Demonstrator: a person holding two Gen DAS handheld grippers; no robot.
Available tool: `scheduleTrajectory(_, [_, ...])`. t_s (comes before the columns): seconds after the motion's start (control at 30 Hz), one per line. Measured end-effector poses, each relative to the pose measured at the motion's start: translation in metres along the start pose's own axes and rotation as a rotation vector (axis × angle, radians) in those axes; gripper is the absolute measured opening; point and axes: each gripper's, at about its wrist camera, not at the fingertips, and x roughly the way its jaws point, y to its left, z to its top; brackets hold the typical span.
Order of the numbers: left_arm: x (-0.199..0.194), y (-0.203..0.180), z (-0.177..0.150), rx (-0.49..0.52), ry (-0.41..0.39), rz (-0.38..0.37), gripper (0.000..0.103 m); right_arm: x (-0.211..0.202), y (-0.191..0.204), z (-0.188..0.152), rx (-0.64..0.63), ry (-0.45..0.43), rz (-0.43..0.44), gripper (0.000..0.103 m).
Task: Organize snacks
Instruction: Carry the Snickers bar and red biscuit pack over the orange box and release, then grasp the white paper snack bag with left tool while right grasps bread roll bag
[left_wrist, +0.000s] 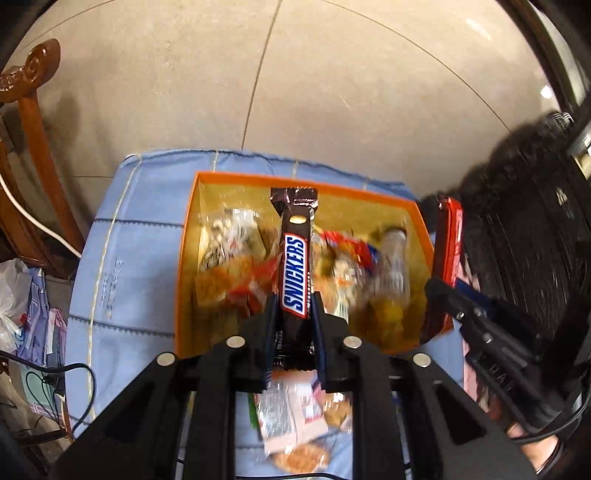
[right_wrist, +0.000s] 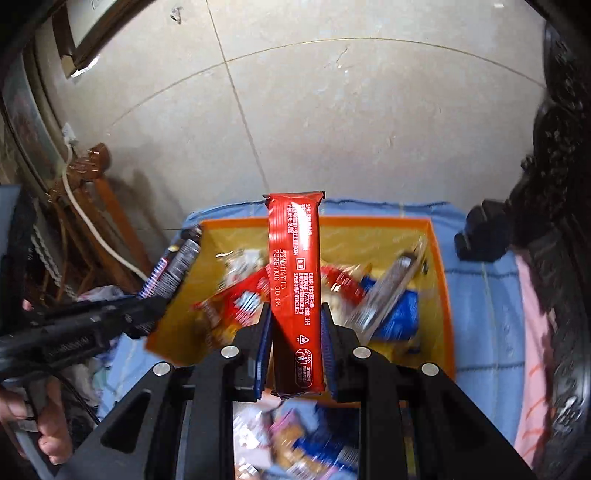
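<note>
left gripper (left_wrist: 293, 306): clamped on snickers bar (left_wrist: 295, 269), sticking out fwd over the box (left_wrist: 184, 236), prob lined up for a drop
right gripper (right_wrist: 295, 325): pinching red bar (right_wrist: 295, 273) same way
box: right under both, already full of snacks w/ more loose behind

"SNICKERS" on brown bar (left_wrist: 294, 275); "2025106" on red wrapper (right_wrist: 295, 295).

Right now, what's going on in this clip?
A person is sorting snacks with two handheld tools. The left tool is shut on a Snickers bar, and the right tool is shut on a red wrapped bar. Both bars are held over an orange box that already has mixed snack packets in it. More packets lie on the blue cloth nearer the cameras.
</note>
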Motion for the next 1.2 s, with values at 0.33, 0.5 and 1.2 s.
scheduleTrajectory(0.33, [0.01,0.009,-0.005,-0.015,0.012,0.063,0.077,-0.003,-0.016,-0.035,0.074,0.004,0.002,0.051])
scheduleTrajectory(0.5, [0.013,0.013,-0.04,0.009,0.058,0.068,0.077,-0.014,-0.017,-0.077,0.063,0.047,0.007,0.058])
scheduleTrajectory(1.2, [0.099,0.036,-0.155,-0.042,0.387,0.069,0.077,-0.016,-0.004,-0.242,0.071,0.341,0.061,0.087])
